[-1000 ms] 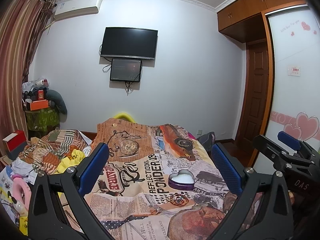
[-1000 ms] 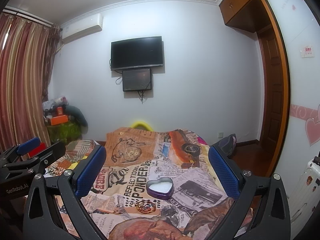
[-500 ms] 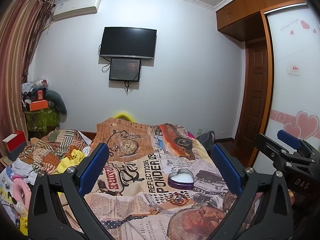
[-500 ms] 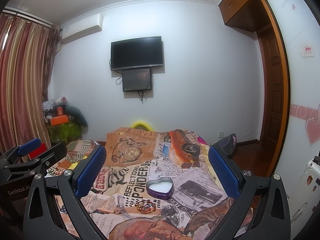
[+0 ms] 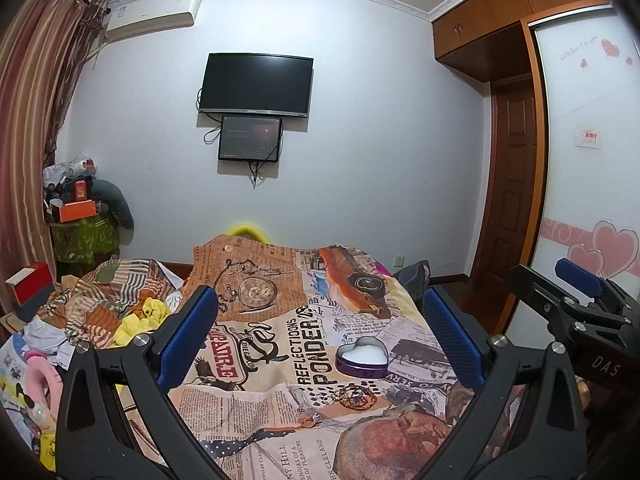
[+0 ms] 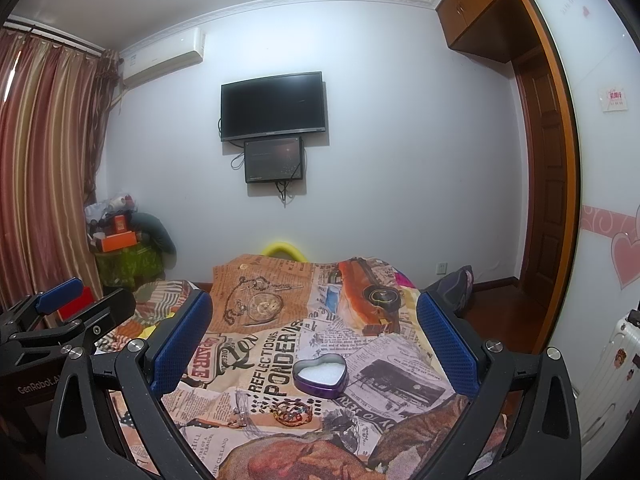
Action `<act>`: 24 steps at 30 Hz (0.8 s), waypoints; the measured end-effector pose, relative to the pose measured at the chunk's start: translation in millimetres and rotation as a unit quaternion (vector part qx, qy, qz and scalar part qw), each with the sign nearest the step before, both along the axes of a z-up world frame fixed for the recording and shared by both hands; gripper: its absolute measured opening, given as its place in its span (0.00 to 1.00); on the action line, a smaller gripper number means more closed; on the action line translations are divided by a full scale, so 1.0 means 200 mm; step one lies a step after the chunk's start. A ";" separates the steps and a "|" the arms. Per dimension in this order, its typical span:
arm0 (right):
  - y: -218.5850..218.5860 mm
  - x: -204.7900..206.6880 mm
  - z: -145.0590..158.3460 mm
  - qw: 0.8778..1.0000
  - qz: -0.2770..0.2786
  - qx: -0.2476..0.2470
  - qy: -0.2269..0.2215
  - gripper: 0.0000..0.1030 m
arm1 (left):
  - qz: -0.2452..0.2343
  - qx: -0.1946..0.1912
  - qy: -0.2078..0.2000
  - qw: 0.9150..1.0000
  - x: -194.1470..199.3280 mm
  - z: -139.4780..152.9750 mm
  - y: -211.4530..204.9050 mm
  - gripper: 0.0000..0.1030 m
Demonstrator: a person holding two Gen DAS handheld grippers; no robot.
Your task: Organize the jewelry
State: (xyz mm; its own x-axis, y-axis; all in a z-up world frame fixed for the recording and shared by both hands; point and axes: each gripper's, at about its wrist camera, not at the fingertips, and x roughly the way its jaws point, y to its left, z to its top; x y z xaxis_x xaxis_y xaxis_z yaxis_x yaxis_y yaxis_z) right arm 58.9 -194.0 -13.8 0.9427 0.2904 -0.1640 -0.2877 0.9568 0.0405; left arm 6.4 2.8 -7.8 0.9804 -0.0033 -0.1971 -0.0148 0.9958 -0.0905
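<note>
1. Both of my tools sit high over the bed: the left hand-held gripper (image 5: 320, 328) and the right hand-held gripper (image 6: 312, 332) each have their blue pads spread wide, released, holding nothing.
2. Below them I see the bed (image 5: 280, 280), covered by a newspaper-print spread.
3. On that spread rests a purple heart-shaped tin (image 5: 362, 356), lid off, white lining showing, lying between the fingers in both views.
4. Just in front of the tin, toward me, lies a beaded bracelet (image 6: 292, 416), apart from the tin.
5. Near the bracelet, to its left, I make out a small ring (image 5: 308, 423).
</note>
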 end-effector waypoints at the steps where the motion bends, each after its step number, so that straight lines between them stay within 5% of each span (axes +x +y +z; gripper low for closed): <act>1: 0.00 0.00 0.00 1.000 0.000 0.000 0.000 0.98 | 0.000 -0.001 0.000 1.000 0.00 0.00 0.00 1.00; 24: 0.01 0.09 -0.03 1.000 -0.002 -0.004 0.025 0.98 | 0.000 -0.013 0.033 0.999 0.15 -0.07 0.03 1.00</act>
